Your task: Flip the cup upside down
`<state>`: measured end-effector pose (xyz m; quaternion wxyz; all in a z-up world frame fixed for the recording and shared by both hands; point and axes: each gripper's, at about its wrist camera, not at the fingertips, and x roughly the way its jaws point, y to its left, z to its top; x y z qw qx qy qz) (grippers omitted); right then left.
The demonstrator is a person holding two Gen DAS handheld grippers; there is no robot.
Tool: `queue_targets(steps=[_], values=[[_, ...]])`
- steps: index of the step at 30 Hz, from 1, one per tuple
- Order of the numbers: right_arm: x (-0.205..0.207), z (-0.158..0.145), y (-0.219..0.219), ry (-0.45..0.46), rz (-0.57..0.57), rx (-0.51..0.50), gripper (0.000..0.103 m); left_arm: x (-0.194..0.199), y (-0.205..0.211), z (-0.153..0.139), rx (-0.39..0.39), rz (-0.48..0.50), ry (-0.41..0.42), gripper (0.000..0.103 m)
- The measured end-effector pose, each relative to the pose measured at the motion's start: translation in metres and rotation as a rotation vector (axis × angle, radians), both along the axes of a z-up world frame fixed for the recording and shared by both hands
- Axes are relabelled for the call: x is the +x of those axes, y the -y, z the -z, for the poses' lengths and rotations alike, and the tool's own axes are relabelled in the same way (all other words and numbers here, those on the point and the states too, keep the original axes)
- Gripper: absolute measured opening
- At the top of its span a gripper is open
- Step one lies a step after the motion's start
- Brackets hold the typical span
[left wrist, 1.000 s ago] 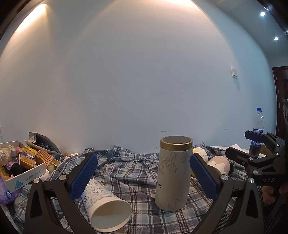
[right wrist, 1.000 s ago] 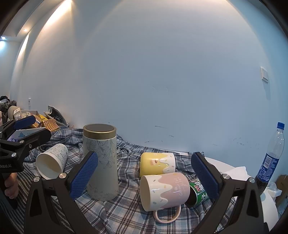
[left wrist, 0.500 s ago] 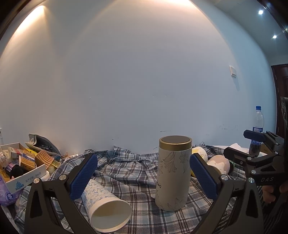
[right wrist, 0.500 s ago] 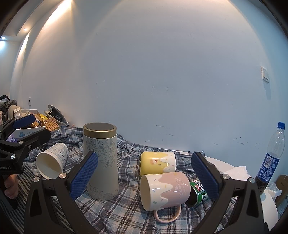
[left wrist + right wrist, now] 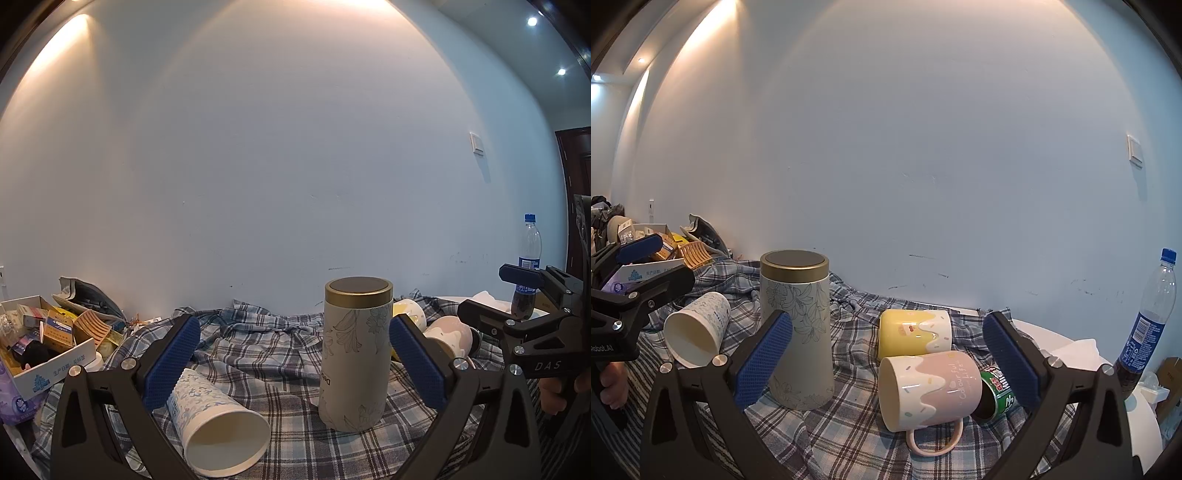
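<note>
While both grippers gape empty, two mugs (image 5: 929, 391), one paper cup (image 5: 218, 421) and one canister (image 5: 355, 354) rest.

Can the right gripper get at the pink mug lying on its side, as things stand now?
Probably yes. The right gripper is open, and the pink mug lies just ahead between its fingers, with nothing in front of it. The yellow mug sits close behind and the green can at its base, so room is tight.

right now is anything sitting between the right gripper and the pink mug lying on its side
Nothing visible does. The pink mug lies just ahead of the open right gripper, with only plaid cloth between. The tall tin stands off to its left, the yellow mug behind it.
</note>
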<state>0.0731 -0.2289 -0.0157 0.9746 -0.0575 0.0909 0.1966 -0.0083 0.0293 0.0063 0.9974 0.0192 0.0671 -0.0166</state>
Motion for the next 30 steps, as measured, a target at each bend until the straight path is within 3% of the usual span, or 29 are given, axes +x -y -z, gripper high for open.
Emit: queue_targets(steps=[30], values=[[0.0000, 0.0001, 0.0003, 0.001, 0.000, -0.001, 0.103, 0.0016, -0.0019, 0.0002, 0.007, 0.004, -0.010, 0.103]])
